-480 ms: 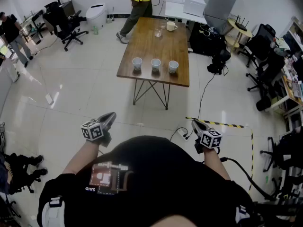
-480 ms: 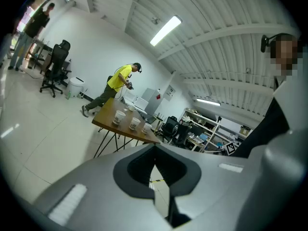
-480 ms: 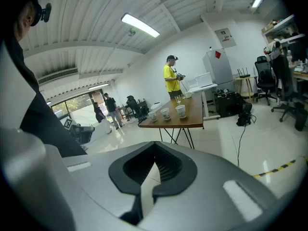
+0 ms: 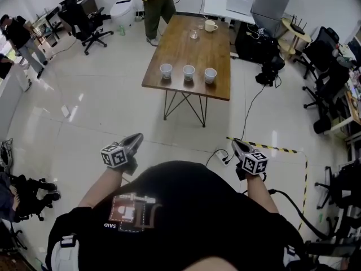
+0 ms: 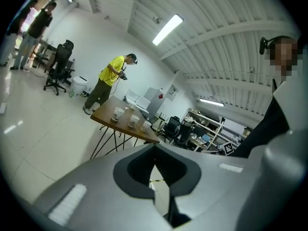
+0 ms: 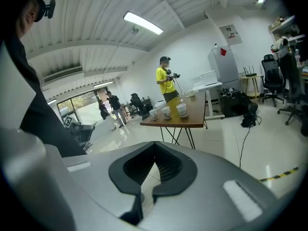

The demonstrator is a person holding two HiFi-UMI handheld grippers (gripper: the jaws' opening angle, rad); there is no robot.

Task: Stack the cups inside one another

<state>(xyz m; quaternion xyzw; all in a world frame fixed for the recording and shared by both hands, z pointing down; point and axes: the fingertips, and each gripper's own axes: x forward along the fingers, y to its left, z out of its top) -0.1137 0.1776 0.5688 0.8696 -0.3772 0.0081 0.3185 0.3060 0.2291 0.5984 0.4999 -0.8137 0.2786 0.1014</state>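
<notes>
- You stand well short of the counter. The left cup, middle cup and right cup stand upright in a row along its near edge, apart from one another, none nested yet.
- The left gripper and right gripper hang close to your body, on the near side of the counter. Both have their jaws clenched tip to tip on nothing.
- The step in hand looks like the approach. Walk up square to the counter's near edge and release the jaws before you reach in.
- Take an end cup by its wall, lift it clear of its neighbour's rim, then lower it straight down. Steady the receiving cup with the other gripper. The cups look light, so squeeze gently.
- Watch the striped tape on the floor between you and the counter.
- Only the head view shows the gaps between the cups from above, and a mug at the counter's far end.
- Only the gripper views show the jaws meeting, and the cups side-on.
</notes>
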